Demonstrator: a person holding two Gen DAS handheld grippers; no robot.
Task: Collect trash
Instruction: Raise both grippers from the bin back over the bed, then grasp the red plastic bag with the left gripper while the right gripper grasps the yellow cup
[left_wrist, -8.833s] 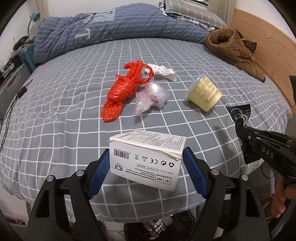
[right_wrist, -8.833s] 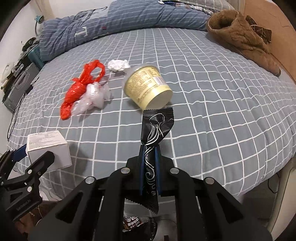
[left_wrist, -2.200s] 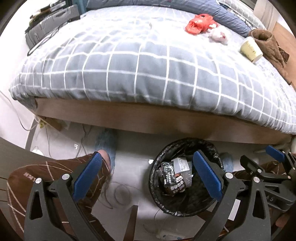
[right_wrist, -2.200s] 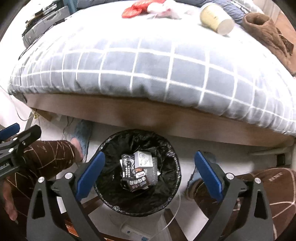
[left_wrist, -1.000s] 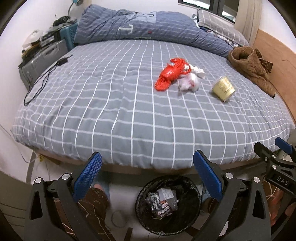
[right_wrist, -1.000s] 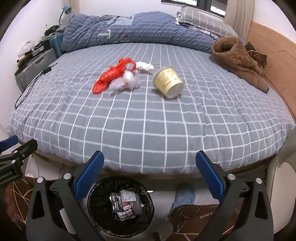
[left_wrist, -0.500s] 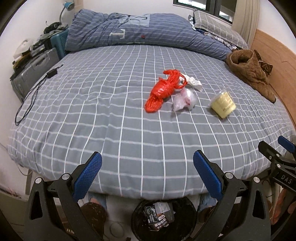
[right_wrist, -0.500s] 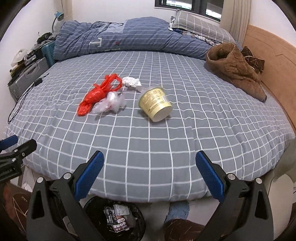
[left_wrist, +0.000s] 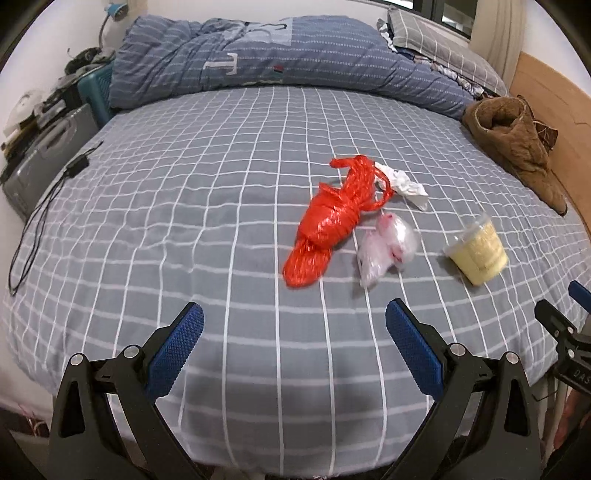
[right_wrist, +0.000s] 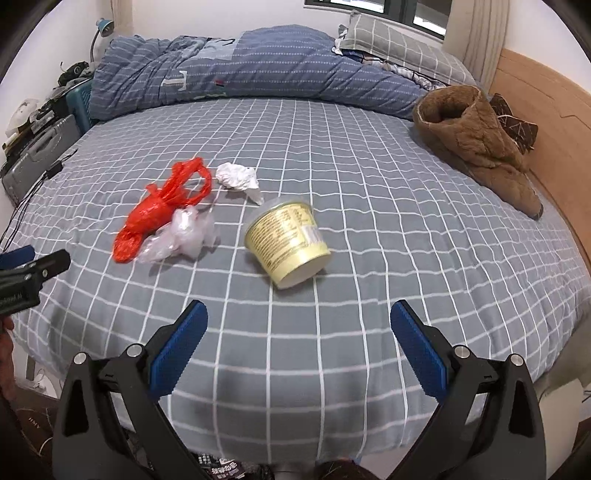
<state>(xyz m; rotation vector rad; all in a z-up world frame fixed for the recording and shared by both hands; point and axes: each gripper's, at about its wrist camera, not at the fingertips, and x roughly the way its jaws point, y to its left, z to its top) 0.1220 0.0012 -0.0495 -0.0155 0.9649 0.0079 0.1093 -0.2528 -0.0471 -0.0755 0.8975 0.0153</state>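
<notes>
Trash on the grey checked bedspread (right_wrist: 332, 166), four pieces clustered mid-bed: one knotted red plastic bag (left_wrist: 330, 223), one crumpled clear bag (left_wrist: 388, 245) touching it, one wadded white tissue (right_wrist: 238, 179) just behind, one pale yellow cup (right_wrist: 290, 243) on its side, set apart to the right. Left gripper (left_wrist: 293, 349) and right gripper (right_wrist: 299, 349) both hover level over the near bed edge, jaws spread wide, nothing held.

Left gripper (left_wrist: 293, 345) fingers (left_wrist: 175, 349) spread wide, empty, over bed (left_wrist: 184, 184) edge. Ahead: red bag (left_wrist: 328, 225), clear bag (left_wrist: 388, 247) just beside it, crumpled tissue (left_wrist: 404, 184) behind, yellow cup (left_wrist: 478, 251) on its side.
</notes>
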